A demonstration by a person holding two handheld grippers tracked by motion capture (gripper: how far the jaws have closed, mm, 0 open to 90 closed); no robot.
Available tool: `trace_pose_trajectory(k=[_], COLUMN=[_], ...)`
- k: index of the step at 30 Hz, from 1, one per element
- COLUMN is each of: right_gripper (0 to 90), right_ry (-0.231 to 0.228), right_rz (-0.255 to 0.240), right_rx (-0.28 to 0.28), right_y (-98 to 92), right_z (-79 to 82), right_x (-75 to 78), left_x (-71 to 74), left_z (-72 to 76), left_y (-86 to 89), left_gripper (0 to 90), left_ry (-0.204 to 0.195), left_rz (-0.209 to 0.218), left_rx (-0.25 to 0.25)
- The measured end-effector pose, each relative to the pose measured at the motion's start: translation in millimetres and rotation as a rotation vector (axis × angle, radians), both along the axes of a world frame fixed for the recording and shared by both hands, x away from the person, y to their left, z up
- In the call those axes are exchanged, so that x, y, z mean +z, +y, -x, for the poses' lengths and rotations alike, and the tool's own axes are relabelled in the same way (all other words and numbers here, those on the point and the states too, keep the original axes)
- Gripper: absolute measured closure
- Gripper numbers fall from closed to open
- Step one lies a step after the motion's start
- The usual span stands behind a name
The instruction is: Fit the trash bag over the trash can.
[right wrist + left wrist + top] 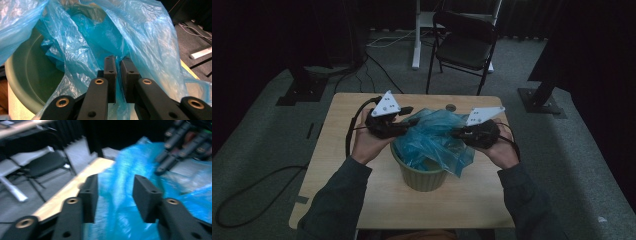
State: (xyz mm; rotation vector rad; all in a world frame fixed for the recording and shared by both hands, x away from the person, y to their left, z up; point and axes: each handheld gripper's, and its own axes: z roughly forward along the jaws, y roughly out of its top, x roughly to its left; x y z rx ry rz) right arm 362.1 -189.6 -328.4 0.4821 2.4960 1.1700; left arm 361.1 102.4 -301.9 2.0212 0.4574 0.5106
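Your right claw pinches the blue bag at the green bin, mid-tabletop. Left claw stands wide, bag film between the jaws, unpinched. Tug one-sided and the liner may tear or drag out.

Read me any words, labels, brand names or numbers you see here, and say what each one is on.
None to read. The blue plastic bag, green bin and wooden table carry no print. The grey plates on the left gripper and right gripper bear plain dots.
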Motion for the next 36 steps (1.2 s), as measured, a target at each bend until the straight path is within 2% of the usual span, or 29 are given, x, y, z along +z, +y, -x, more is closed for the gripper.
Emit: trace_pose_trajectory(k=[3, 7, 9, 13, 17, 23, 25, 29, 34, 36], right_gripper=[84.2, 83.8, 83.7, 83.6, 83.7, 83.7, 83.8, 84.2, 84.2, 84.2], right_ry=[-0.002, -0.006, -0.009, -0.013, -0.008, -0.003, 0.002, 0.009, 0.021, 0.024], right_rz=[0.005, 0.008, 0.013, 0.022, 0.024, 0.033, 0.031, 0.027, 0.023, 0.021], right_rx=[-0.001, -0.002, -0.004, -0.015, -0.033, -0.064, -0.073, -0.091, -0.119, -0.125], right_y=[0.1, 1.0, 1.5, -0.3, -5.5, -14.2, -17.6, -23.5, -31.6, -33.0], right_z=[-0.4, -0.4, 0.0, -0.5, -2.0, -1.4, -1.5, -1.4, -1.7, -2.1], right_x=[-0.2, -0.5, -0.8, -1.9, -4.0, -8.3, -9.7, -11.6, -14.3, -15.0], left_x=[-3.9, -12.7, -17.5, -27.9, -32.4, -36.9, -38.9, -45.1, -55.1, -56.4], left_z=[-2.5, -4.7, -5.8, -5.5, -4.2, -0.5, -0.3, -1.1, -3.2, -3.6], left_y=[-10.5, -21.6, -24.5, -24.6, -16.5, 5.0, 13.1, 37.2, 58.4, 60.8], left_gripper=[50.5, 49.9, 55.1, 76.4, 88.9, 89.7, 89.7, 89.7, 89.7, 89.7], left_ry=[0.021, 0.018, 0.010, 0.001, 0.000, 0.006, 0.019, 0.050, 0.096, 0.099], left_rz=[-0.047, -0.122, -0.161, -0.210, -0.185, -0.136, -0.115, -0.063, -0.034, -0.035], left_rx=[-0.028, 0.008, 0.052, 0.094, 0.119, 0.186, 0.205, 0.271, 0.325, 0.331])
